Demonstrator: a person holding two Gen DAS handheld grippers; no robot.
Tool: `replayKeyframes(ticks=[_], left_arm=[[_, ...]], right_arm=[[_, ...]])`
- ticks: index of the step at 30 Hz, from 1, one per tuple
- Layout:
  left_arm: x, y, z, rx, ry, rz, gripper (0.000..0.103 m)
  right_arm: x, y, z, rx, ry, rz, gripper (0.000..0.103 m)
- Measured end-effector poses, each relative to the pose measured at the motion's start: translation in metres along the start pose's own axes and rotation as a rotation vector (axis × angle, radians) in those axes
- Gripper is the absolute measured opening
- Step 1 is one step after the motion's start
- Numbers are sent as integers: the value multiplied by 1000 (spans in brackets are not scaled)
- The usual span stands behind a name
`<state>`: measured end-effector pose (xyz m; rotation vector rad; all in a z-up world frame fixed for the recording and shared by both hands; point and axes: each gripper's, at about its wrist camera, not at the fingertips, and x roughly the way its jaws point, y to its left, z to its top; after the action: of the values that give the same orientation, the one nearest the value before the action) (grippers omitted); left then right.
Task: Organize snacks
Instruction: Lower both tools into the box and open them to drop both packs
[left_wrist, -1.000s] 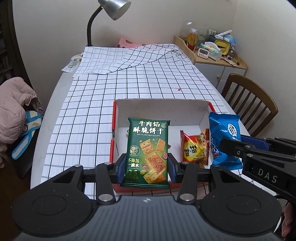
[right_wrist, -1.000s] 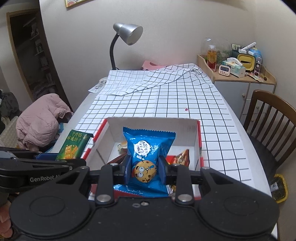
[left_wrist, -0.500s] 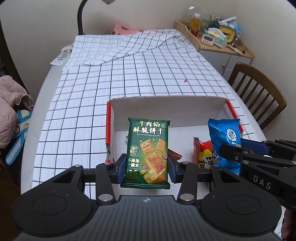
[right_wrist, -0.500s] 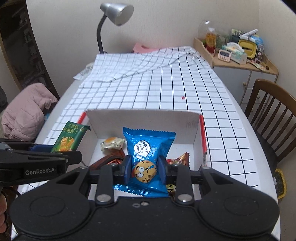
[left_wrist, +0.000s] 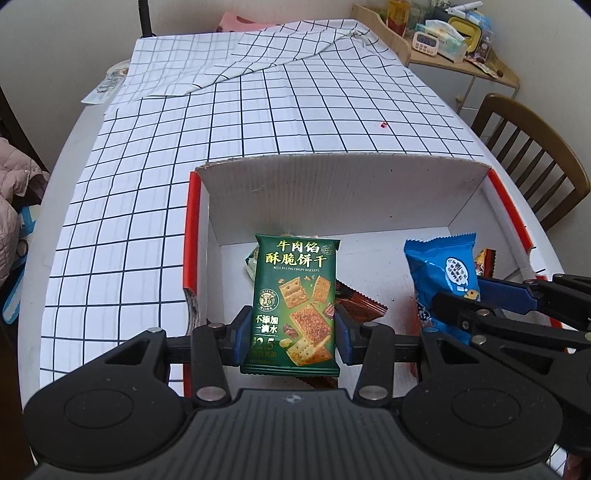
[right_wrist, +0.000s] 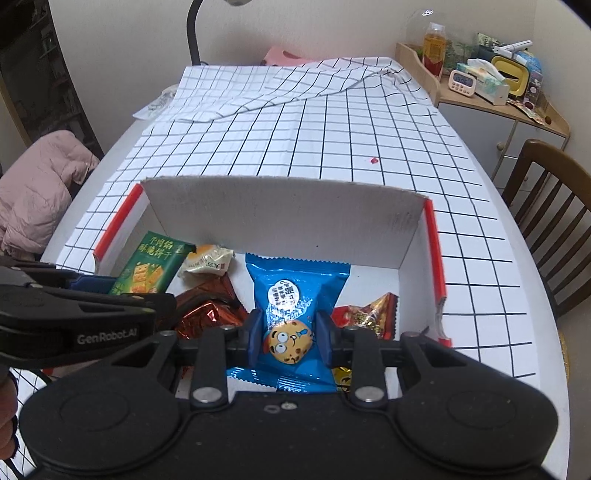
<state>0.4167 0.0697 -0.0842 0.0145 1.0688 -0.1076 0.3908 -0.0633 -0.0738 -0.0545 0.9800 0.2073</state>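
The left gripper (left_wrist: 290, 334) gripped the green biscuit packet (left_wrist: 295, 302), the right gripper (right_wrist: 290, 338) the blue cookie packet (right_wrist: 291, 314); both were best released low inside the box (right_wrist: 280, 218), apart.

Left gripper (left_wrist: 289, 338): black body, blue pads, silver screws; right gripper (right_wrist: 289, 338) alike (the left's side reads "GenRobot.AI").

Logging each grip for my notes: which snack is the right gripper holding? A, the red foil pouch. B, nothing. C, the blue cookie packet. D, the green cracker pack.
C: the right gripper is clamped on the blue cookie packet; the green cracker pack sits in the left gripper.
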Motion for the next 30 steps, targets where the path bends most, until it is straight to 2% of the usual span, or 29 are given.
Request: replayKeyframes(ticks=[13, 25, 30], left_arm=[[16, -5, 1, 47, 3, 35, 44], [11, -4, -2, 30, 2, 37, 45], [0, -5, -6, 20, -14, 34, 50]], right_arm=[[14, 12, 1, -52, 25, -20, 31], [5, 6, -4, -18, 20, -2, 45], [-6, 3, -7, -12, 3, 2, 49]])
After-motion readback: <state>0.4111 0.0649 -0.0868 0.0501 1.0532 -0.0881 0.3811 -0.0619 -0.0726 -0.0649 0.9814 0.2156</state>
